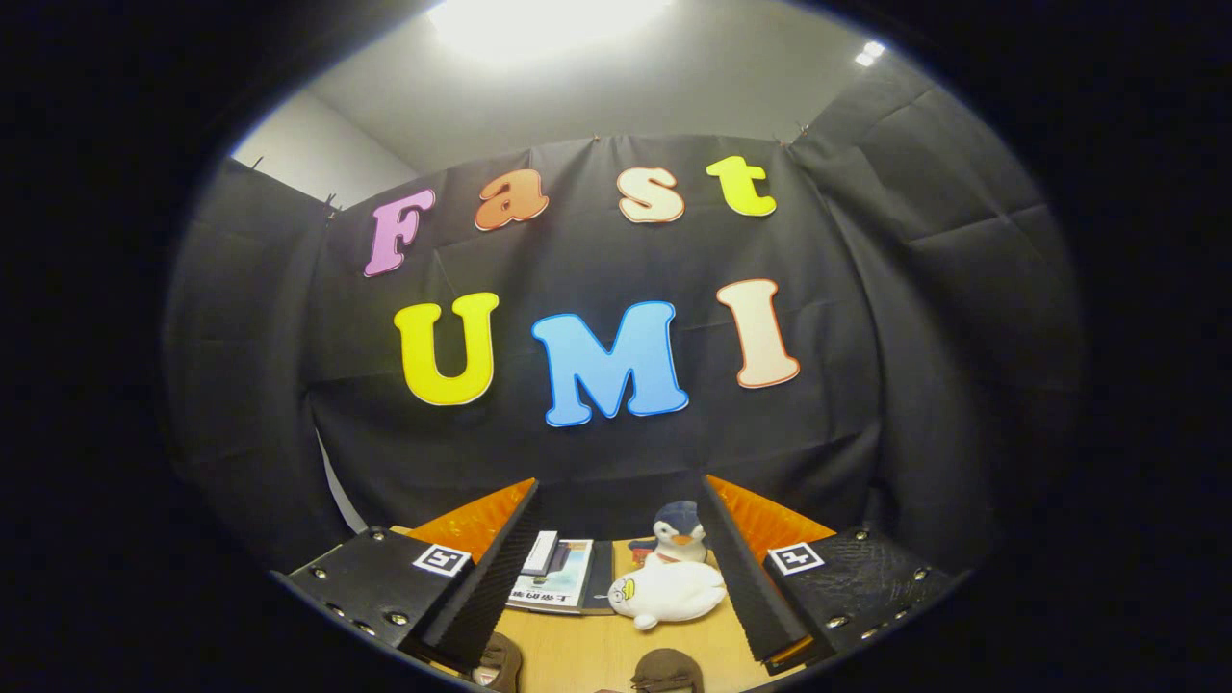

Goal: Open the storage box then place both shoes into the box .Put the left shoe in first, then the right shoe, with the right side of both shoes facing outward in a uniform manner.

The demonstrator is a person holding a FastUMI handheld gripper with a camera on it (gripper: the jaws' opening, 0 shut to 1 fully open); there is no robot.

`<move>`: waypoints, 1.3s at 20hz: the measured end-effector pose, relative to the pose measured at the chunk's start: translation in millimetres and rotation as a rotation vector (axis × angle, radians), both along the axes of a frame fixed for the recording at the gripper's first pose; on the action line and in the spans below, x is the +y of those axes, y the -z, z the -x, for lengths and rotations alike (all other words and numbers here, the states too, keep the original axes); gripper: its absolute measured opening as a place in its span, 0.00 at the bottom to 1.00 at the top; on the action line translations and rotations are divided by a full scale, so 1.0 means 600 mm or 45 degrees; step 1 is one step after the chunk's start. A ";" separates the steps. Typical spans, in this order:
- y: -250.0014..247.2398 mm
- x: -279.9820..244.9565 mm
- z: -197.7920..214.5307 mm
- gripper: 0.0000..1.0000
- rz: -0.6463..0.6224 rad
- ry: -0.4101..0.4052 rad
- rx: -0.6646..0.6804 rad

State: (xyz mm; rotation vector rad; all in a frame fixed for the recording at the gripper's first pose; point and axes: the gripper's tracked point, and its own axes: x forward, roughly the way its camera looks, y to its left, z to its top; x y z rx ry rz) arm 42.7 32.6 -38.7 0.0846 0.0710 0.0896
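Two fingers (520, 553) spread wide, empty; book (563, 576) label unreadable; penguin plush (679, 534) ahead.

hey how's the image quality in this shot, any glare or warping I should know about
Gripper view: the ceiling light is blown out to white glare; fisheye distortion bows the booth wall and its folds outward; the table and white plush toy between the open gripper fingers are lit evenly and fairly sharp; edges fall off into darkness.
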 end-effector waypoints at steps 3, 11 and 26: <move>0.048 0.055 -0.004 0.97 -0.031 -0.137 0.092; 0.161 0.190 0.017 0.97 -0.146 -0.451 0.325; 0.386 0.407 0.067 0.97 -0.472 -0.944 0.856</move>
